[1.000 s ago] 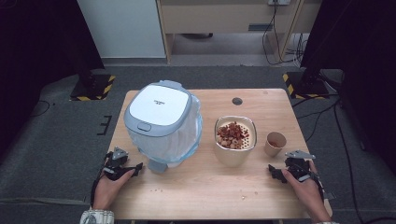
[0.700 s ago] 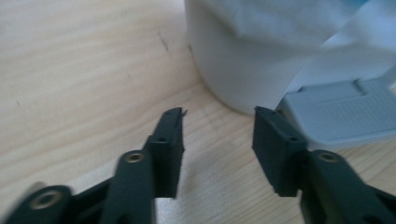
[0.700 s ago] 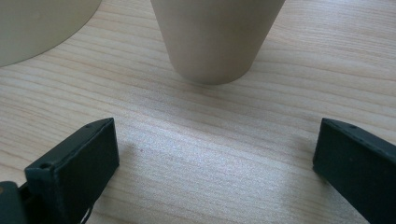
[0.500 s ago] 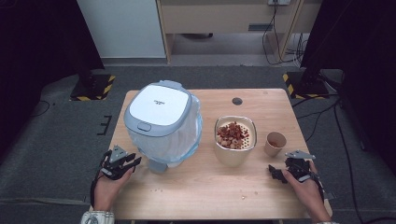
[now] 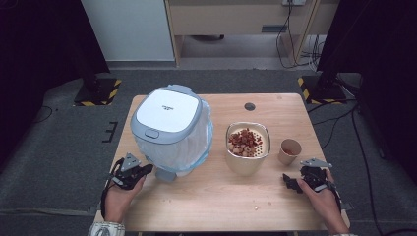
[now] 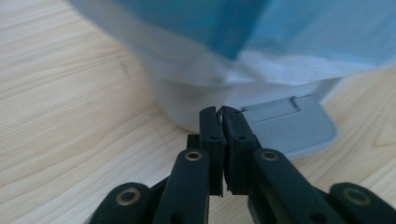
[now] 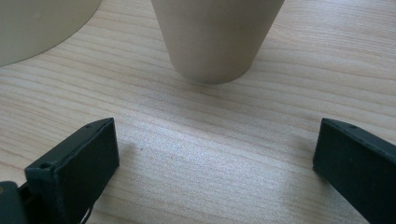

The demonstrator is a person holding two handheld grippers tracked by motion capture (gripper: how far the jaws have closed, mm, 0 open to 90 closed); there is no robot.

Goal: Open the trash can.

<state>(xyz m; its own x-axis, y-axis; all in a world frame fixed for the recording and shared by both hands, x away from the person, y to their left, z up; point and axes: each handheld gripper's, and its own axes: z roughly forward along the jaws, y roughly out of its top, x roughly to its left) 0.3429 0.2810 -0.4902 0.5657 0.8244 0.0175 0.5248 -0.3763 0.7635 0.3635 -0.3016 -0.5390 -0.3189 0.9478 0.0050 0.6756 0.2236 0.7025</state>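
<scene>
1. The wooden table (image 5: pixel 196 206) carries everything; clock directions below are read on its top in the high view, twelve o'clock being the far edge.
2. The bin (image 5: pixel 169 130), white-lidded with a pale blue bag around its body, stands at about ten o'clock from the table's middle. A grey pedal (image 6: pixel 287 126) juts from its base toward the near edge.
3. The cream bowl (image 5: pixel 247 156) of reddish-brown pieces stands just right of the middle, at about three o'clock, near the bin but apart from it.
4. The small tan cup (image 5: pixel 289 151) stands at three o'clock from the bowl, just beside it without touching.
5. The left gripper (image 5: pixel 145 169) is at about eight o'clock, held in the person's left hand (image 5: pixel 118 199). Its jaws have just been closing and are now clenched together with nothing between them. In the left gripper view the tips (image 6: pixel 220 114) point at the bin's base, just beside the pedal's left corner; whether they touch it I cannot tell.
6. The right gripper (image 5: pixel 290 182) lies at about four o'clock, at six o'clock from the cup. Its jaws stand released and wide apart over bare wood, with the cup (image 7: pixel 217 37) ahead of them, well clear.
</scene>
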